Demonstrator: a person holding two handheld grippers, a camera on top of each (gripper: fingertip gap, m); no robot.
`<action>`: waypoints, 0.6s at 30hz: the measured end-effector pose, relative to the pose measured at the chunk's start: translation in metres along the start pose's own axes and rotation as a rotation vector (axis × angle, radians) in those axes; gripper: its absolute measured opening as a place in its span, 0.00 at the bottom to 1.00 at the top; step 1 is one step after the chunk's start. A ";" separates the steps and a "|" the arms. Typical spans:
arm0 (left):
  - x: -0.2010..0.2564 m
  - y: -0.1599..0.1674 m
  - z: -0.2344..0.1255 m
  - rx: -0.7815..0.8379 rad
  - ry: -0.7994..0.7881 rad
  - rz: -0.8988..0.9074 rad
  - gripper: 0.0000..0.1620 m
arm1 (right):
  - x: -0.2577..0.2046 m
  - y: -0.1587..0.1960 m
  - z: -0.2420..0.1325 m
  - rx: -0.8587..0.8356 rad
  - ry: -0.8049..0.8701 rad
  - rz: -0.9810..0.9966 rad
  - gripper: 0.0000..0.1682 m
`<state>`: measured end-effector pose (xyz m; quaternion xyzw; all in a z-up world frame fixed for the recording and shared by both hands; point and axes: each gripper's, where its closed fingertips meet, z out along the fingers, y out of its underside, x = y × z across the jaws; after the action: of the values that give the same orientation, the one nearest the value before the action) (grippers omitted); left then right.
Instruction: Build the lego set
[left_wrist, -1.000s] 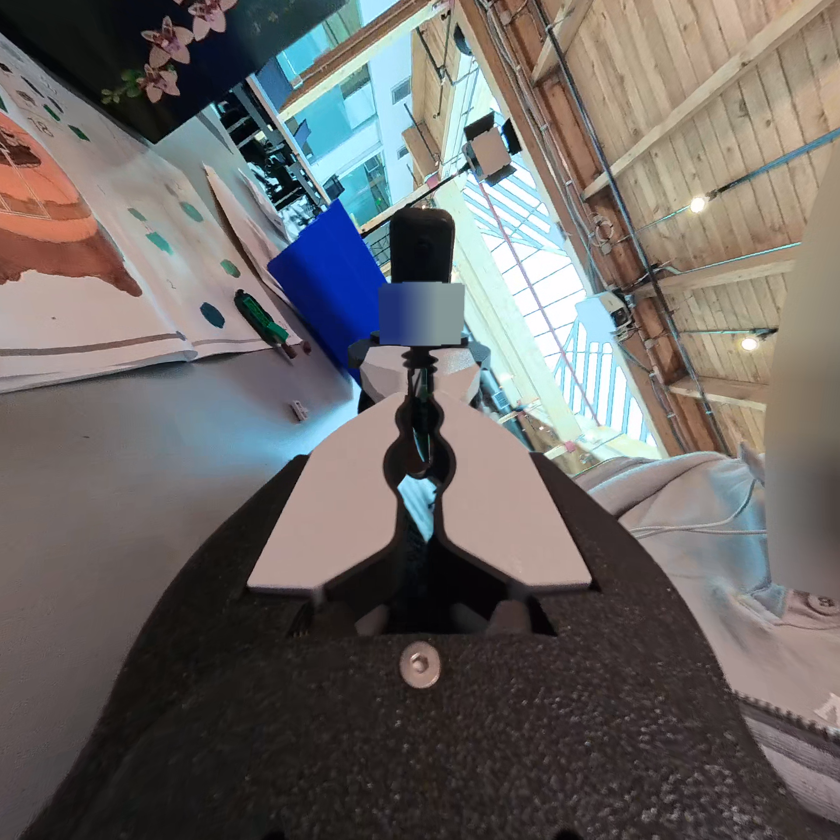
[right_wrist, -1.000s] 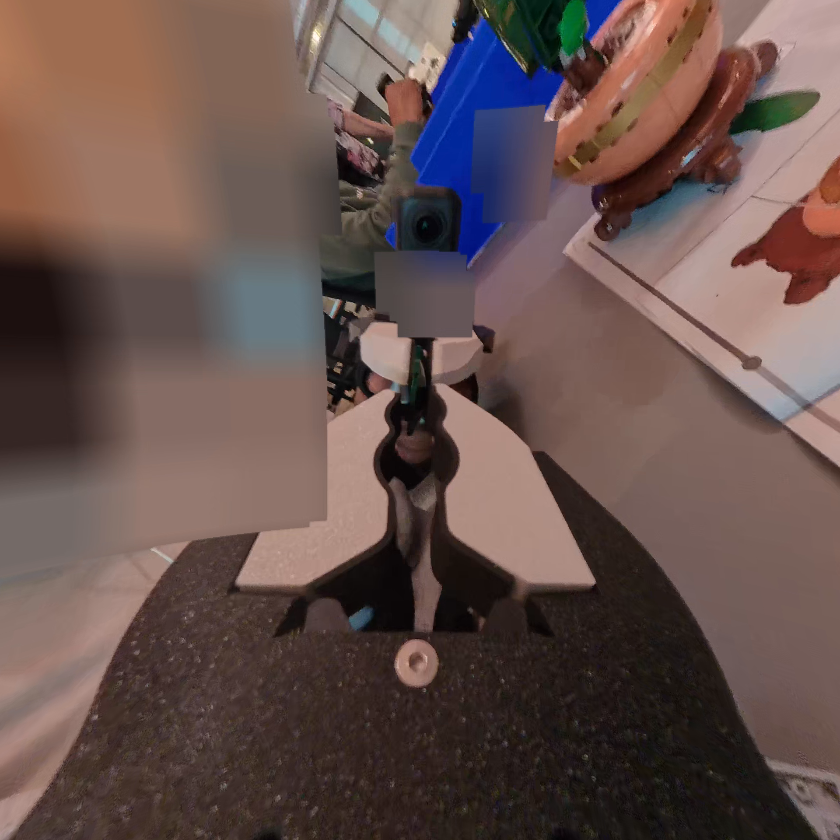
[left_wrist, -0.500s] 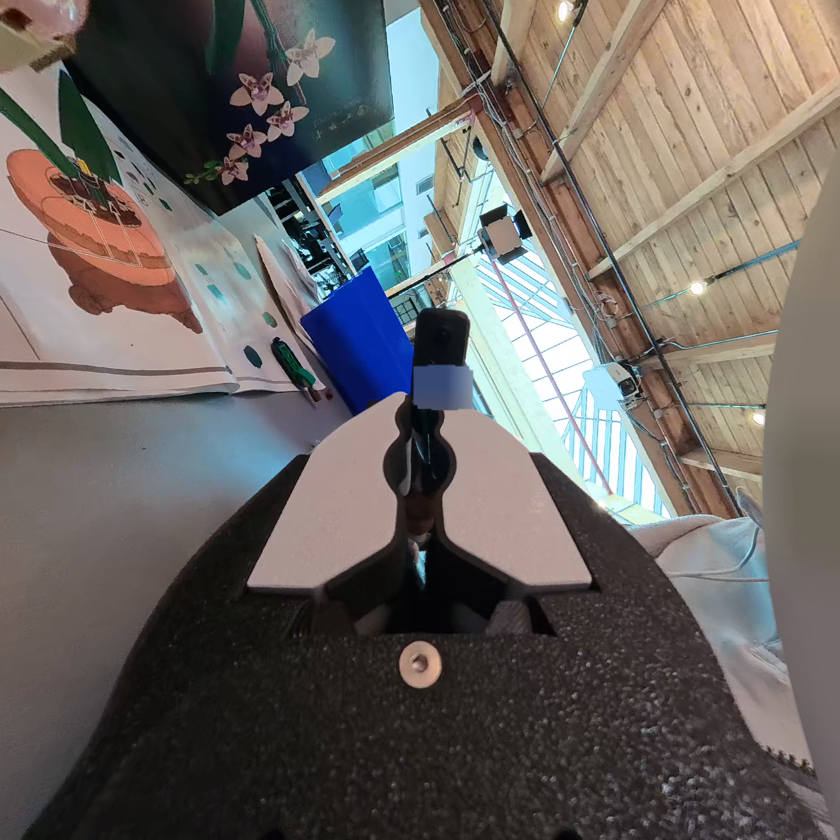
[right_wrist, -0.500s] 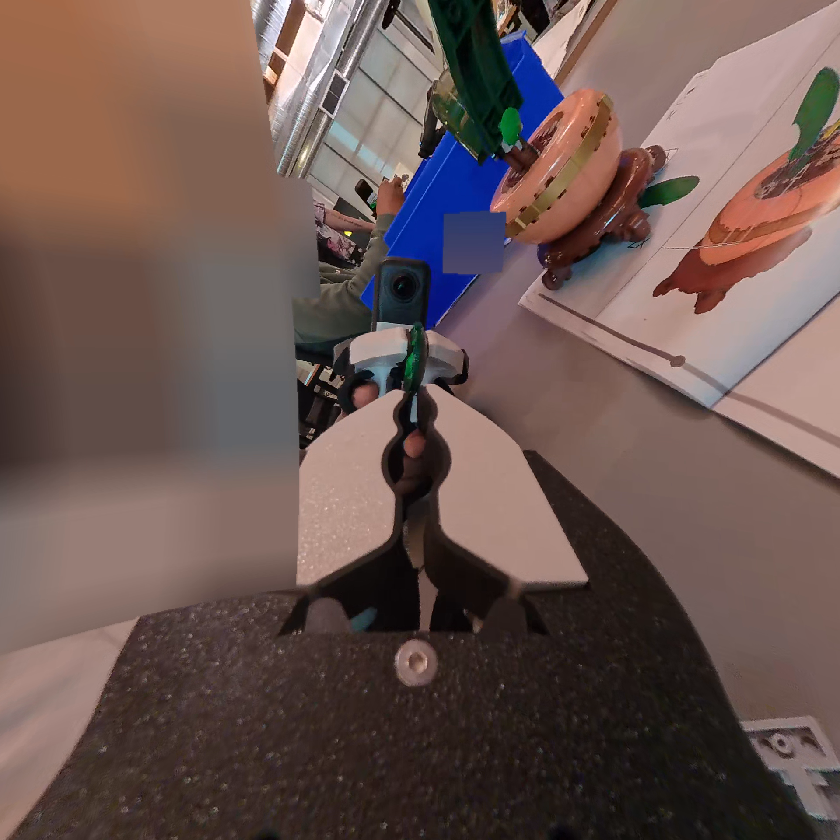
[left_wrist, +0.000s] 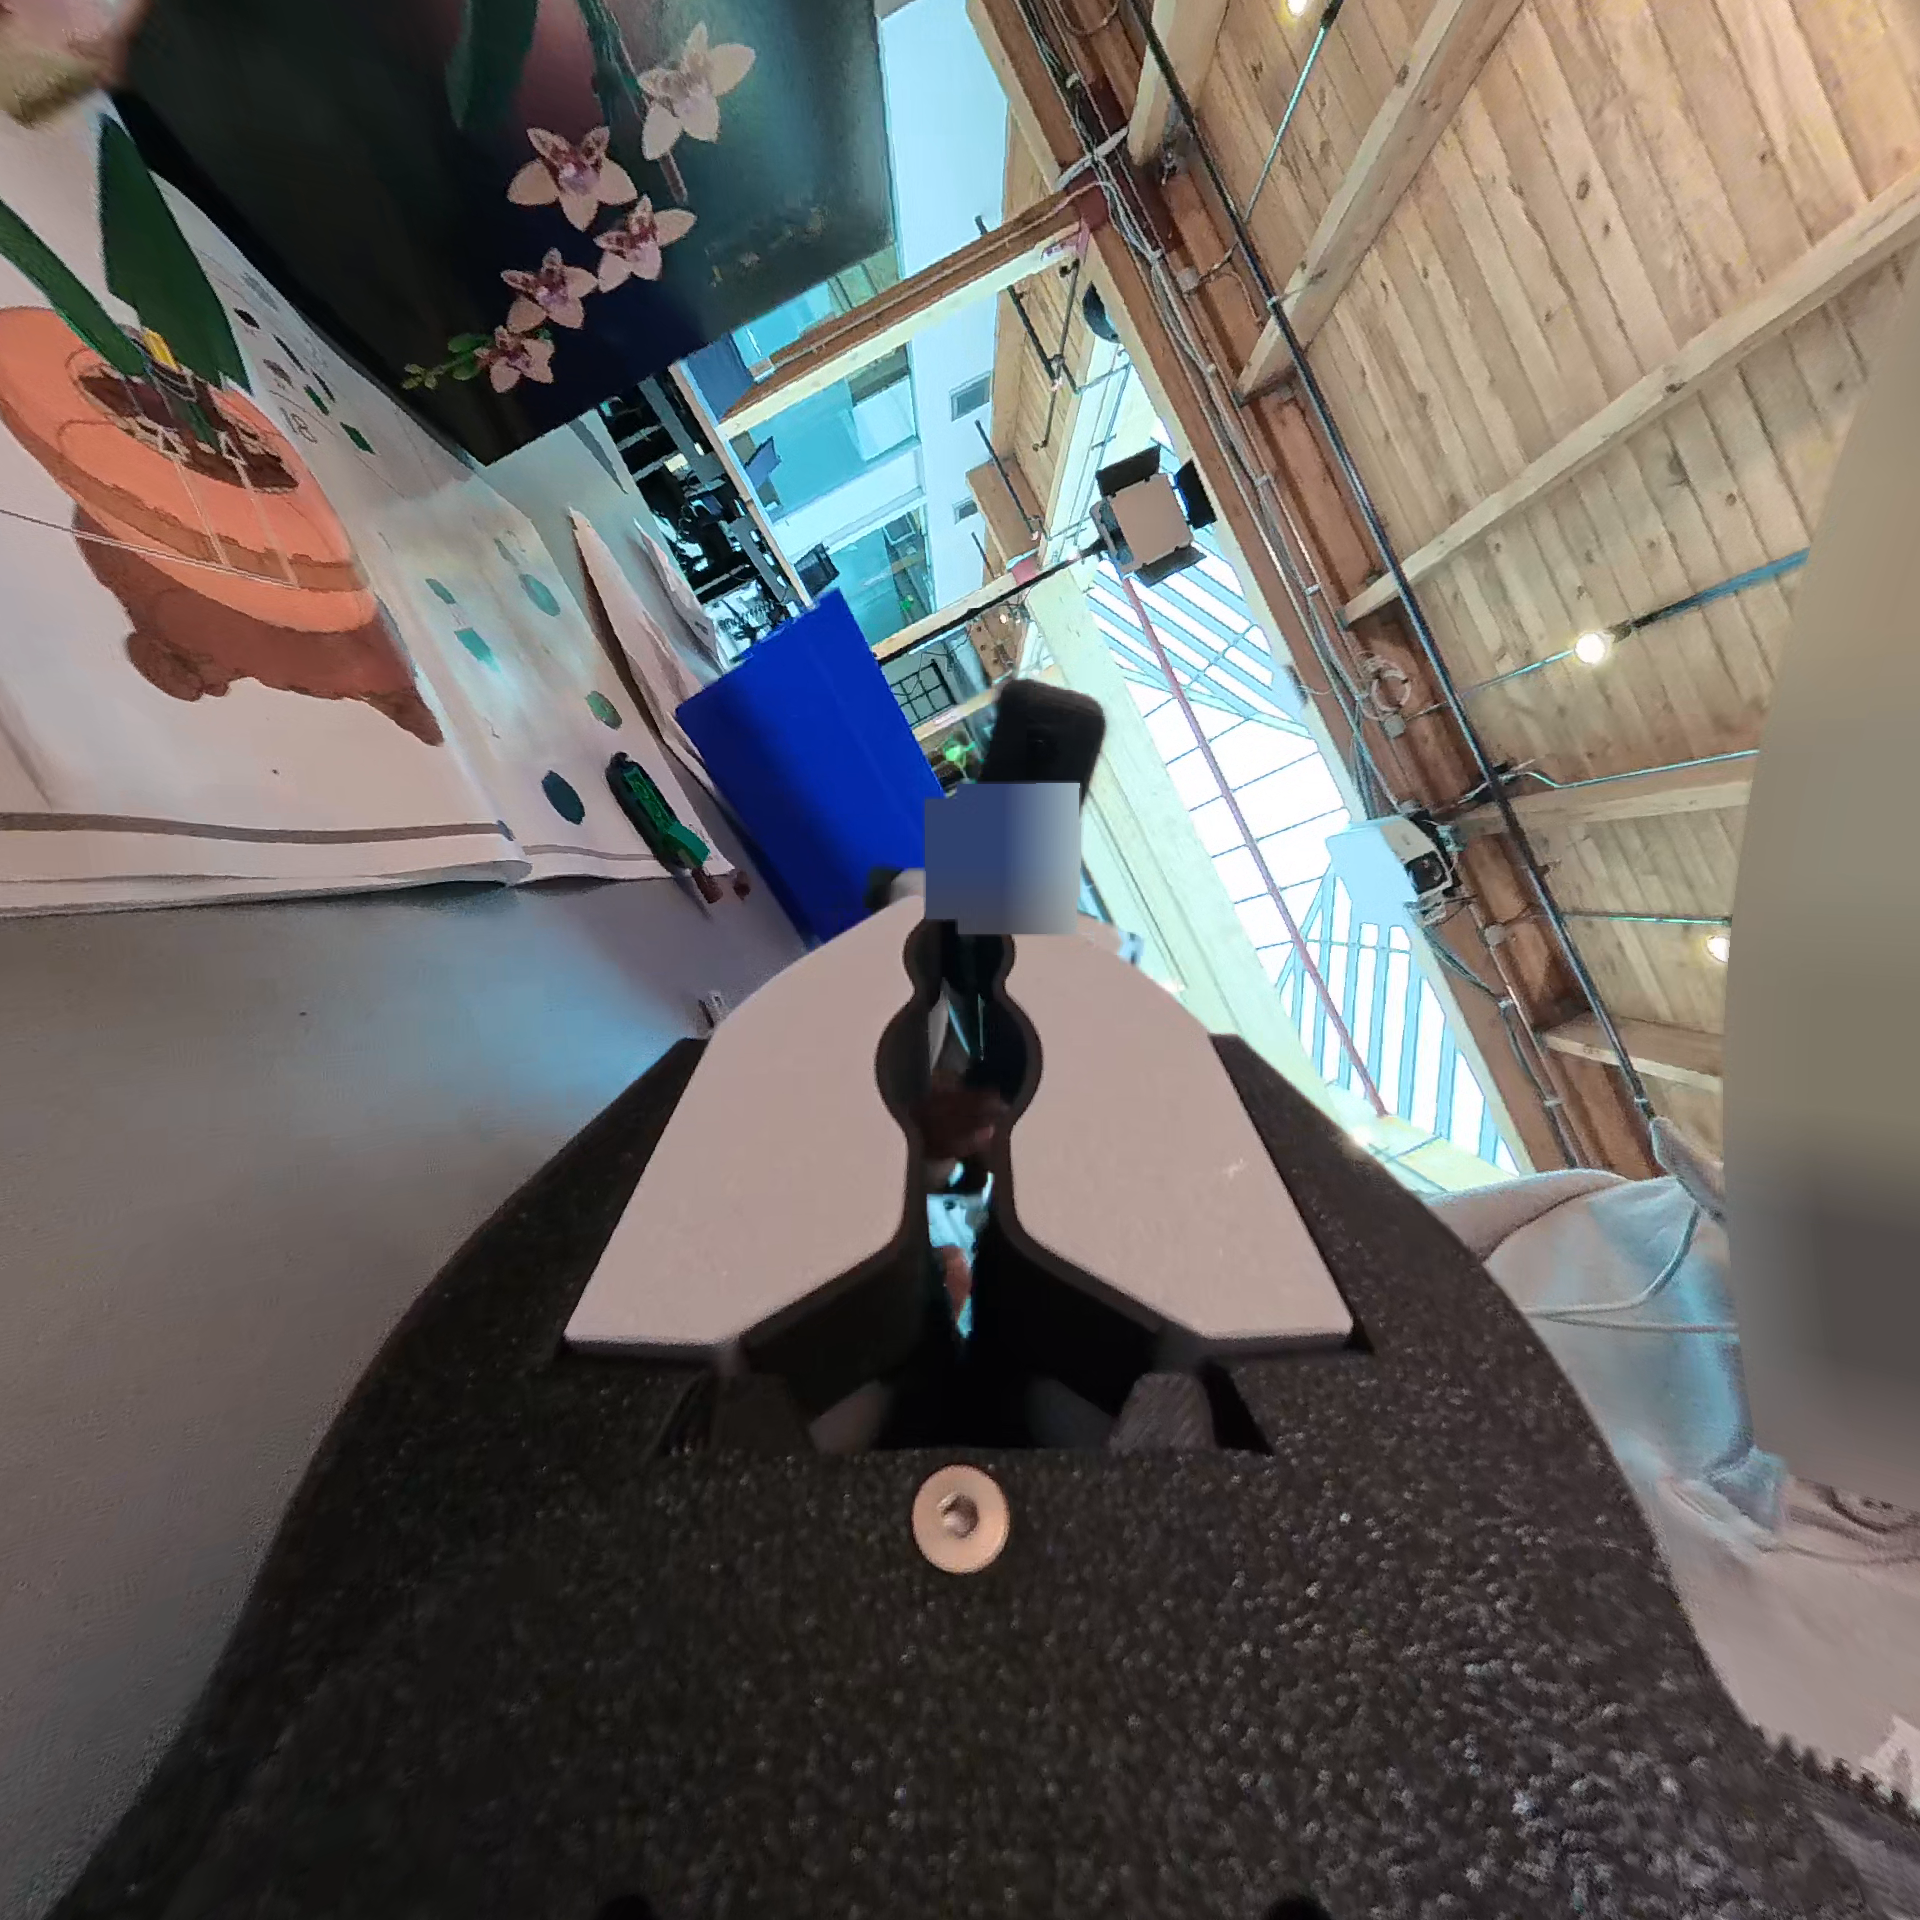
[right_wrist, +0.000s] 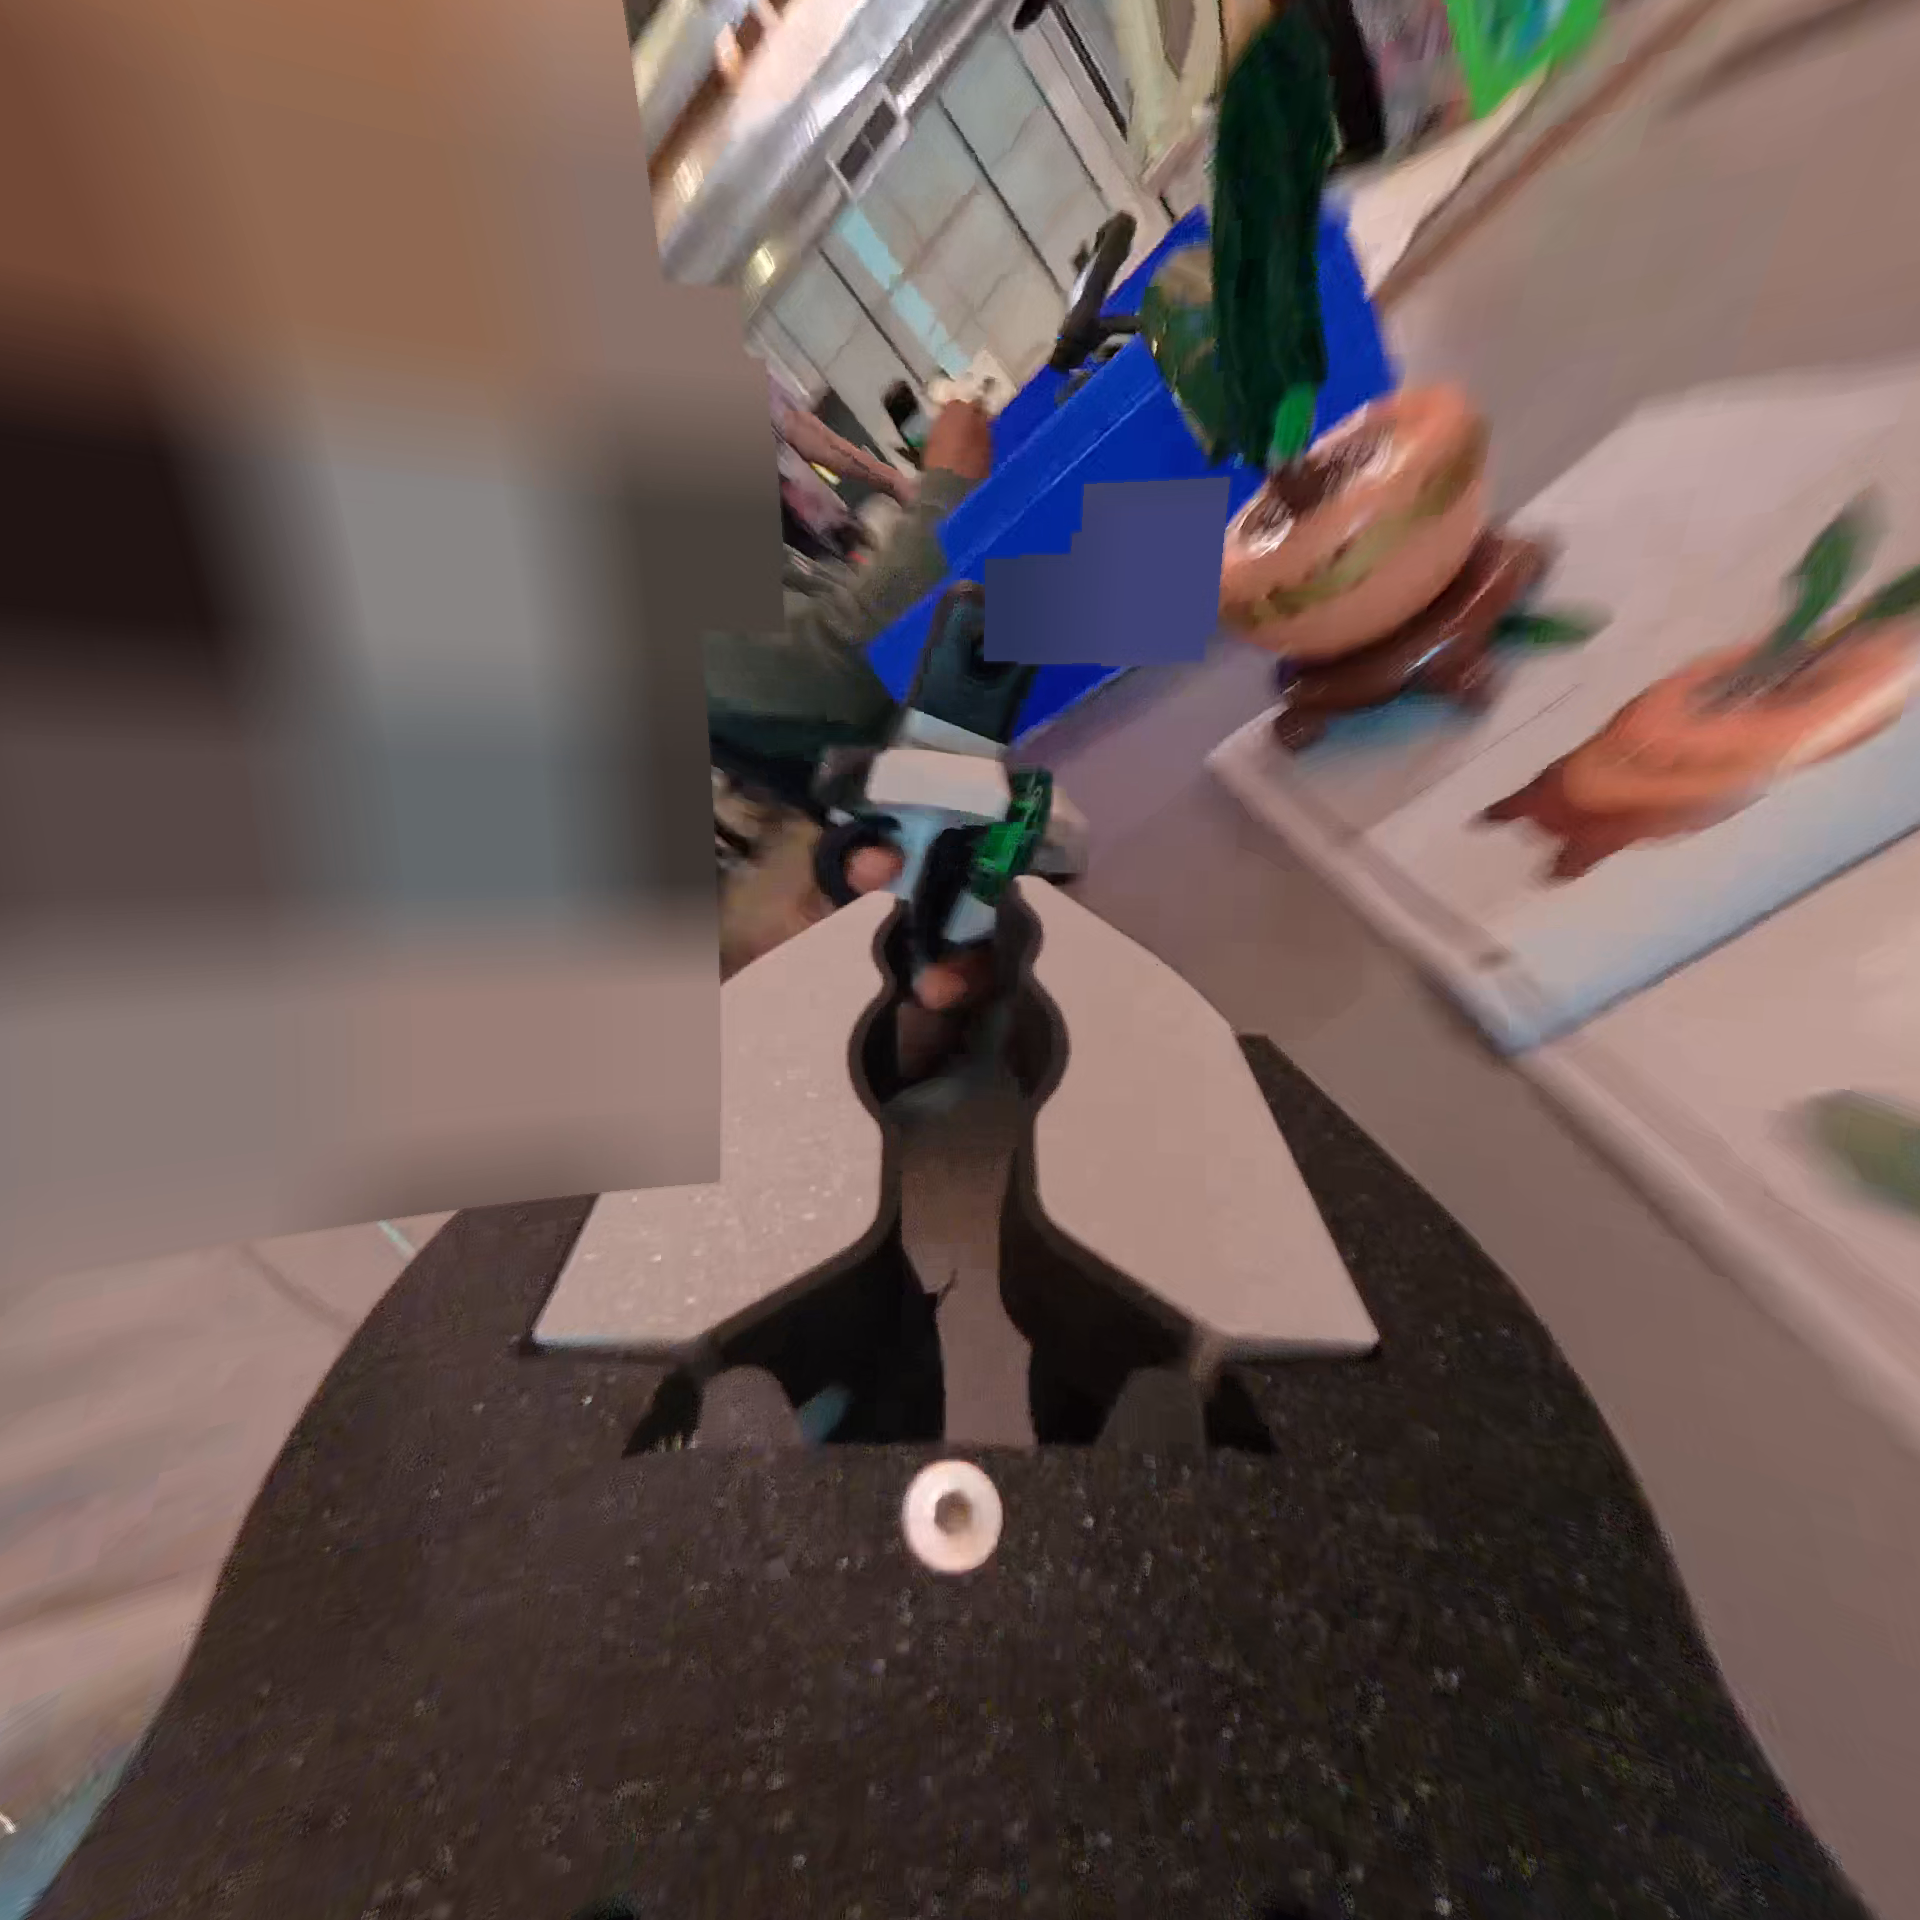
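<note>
My left gripper (left_wrist: 961, 930) is shut on a thin green lego piece (left_wrist: 964, 997), seen edge-on in the narrow slit between its jaws. In the right wrist view the same gripper (right_wrist: 997, 847) shows just beyond my fingertips, with the green piece (right_wrist: 1016, 831) sticking out of it. My right gripper (right_wrist: 956, 914) faces it with its jaws a little apart and nothing between them. The built lego pot (right_wrist: 1351, 540) with dark green leaves (right_wrist: 1268, 239) stands at the upper right on the instruction booklet (right_wrist: 1558, 831). This view is motion-blurred.
The open instruction booklet (left_wrist: 208, 727) lies on the grey table (left_wrist: 260, 1143), with a loose green lego piece (left_wrist: 655, 805) by its edge and a small white piece (left_wrist: 715, 1003) nearby. A blue box (left_wrist: 810, 748) and the dark set box (left_wrist: 468, 208) stand behind. A person's grey clothing (left_wrist: 1558, 1247) is at the right.
My right gripper's jaws have parted since half a second ago and its view has swung and blurred. The left gripper still holds the green piece, now tilted in the right wrist view.
</note>
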<state>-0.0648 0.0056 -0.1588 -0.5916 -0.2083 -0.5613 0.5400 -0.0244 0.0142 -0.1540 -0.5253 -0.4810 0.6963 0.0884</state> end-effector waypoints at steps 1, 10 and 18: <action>-0.002 -0.001 -0.002 -0.009 -0.017 0.013 0.03 | 0.007 -0.006 -0.014 -0.029 0.111 -0.186 0.13; -0.014 0.010 -0.005 -0.131 -0.102 0.049 0.03 | 0.069 0.049 -0.088 -0.790 0.586 -0.715 0.04; -0.014 0.016 -0.001 -0.167 -0.071 -0.012 0.03 | 0.076 0.062 -0.094 -0.797 0.552 -0.527 0.09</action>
<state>-0.0554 0.0045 -0.1784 -0.6527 -0.1832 -0.5587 0.4777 0.0432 0.0834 -0.2490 -0.5431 -0.7814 0.2511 0.1771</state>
